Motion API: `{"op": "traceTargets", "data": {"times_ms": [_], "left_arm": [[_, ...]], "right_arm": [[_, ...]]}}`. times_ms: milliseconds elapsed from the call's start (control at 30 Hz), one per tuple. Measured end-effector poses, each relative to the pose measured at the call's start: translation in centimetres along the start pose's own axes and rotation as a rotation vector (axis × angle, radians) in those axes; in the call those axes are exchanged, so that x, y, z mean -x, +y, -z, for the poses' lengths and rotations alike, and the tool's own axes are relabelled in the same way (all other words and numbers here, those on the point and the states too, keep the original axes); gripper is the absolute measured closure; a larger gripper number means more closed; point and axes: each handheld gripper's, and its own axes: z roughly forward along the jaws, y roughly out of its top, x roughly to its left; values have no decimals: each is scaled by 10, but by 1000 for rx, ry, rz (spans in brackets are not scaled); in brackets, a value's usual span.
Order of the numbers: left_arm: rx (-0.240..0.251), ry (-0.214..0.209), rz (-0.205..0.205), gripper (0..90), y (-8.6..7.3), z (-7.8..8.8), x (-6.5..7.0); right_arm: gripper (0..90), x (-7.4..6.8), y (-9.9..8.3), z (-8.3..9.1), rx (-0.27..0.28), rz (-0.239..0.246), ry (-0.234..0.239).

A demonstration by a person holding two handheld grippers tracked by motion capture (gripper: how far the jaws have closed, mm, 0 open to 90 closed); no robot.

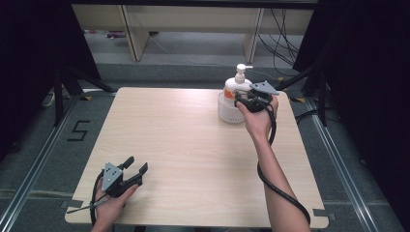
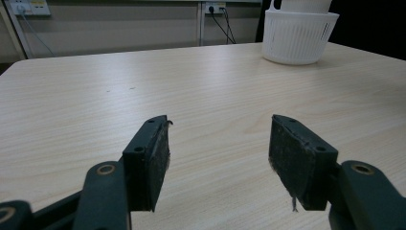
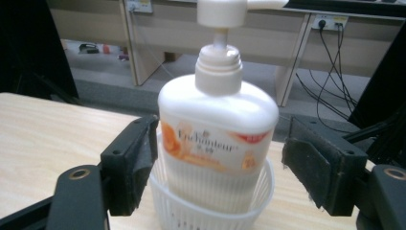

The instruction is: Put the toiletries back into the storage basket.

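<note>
A white pump bottle [image 3: 218, 120], with an orange-printed label and a long-necked dispenser head, stands upright inside a white slotted basket [image 3: 210, 211] at the upper right of the table [image 1: 193, 145]. The right gripper [image 3: 218, 163] has its fingers spread on either side of the bottle, not pressing it. At lower left, the left gripper [image 2: 218, 158] rests with fingers spread over bare wood.

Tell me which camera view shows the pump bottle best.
The right gripper view: the pump bottle stands close up in the white basket, label readable, between the open right hand-held gripper. The high view shows it small, partly behind the hand. The left gripper view shows the basket far off, with just a sliver of the bottle.
</note>
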Motion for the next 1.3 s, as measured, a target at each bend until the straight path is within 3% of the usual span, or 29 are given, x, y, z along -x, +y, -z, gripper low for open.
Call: {"op": "traceTargets", "data": {"times_ms": [200,267,300,367,400,433,567,600,800,933,1000,1033,1100,1200,1267,1300], "left_arm": [[2,2,1,388,0,0,0],[2,3,2,387,0,0,0],[2,4,3,387,0,0,0],[3,5,3,387,0,0,0],[3,5,3,387,0,0,0],[3,5,3,387,0,0,0],[3,8,4,387,0,0,0],[2,9,4,387,0,0,0],[3,12,4,387,0,0,0],[3,13,0,387,0,0,0],[3,14,0,387,0,0,0],[3,14,3,387,0,0,0],[2,14,3,386,0,0,1],[3,13,-1,386,0,0,1],[2,14,-2,386,0,0,1],[3,15,-2,386,0,0,1]], "right_arm": [[275,2,-14,18,9,-10,25],[275,4,-20,24,11,10,25],[275,4,-22,27,7,-13,25],[275,8,-30,34,7,14,18],[275,8,-34,37,5,-11,19],[275,10,-37,39,14,10,16],[275,13,-49,50,5,-10,25],[275,14,-52,53,12,8,26],[275,19,-70,72,-16,-21,34],[278,27,-80,82,-13,10,27],[279,29,-86,89,-21,3,34],[280,28,-89,91,-17,-24,36],[285,34,-96,98,-28,8,33],[295,38,-106,105,-47,-10,33],[298,43,-113,109,-50,8,45],[301,41,-117,112,-66,-42,38]]}}
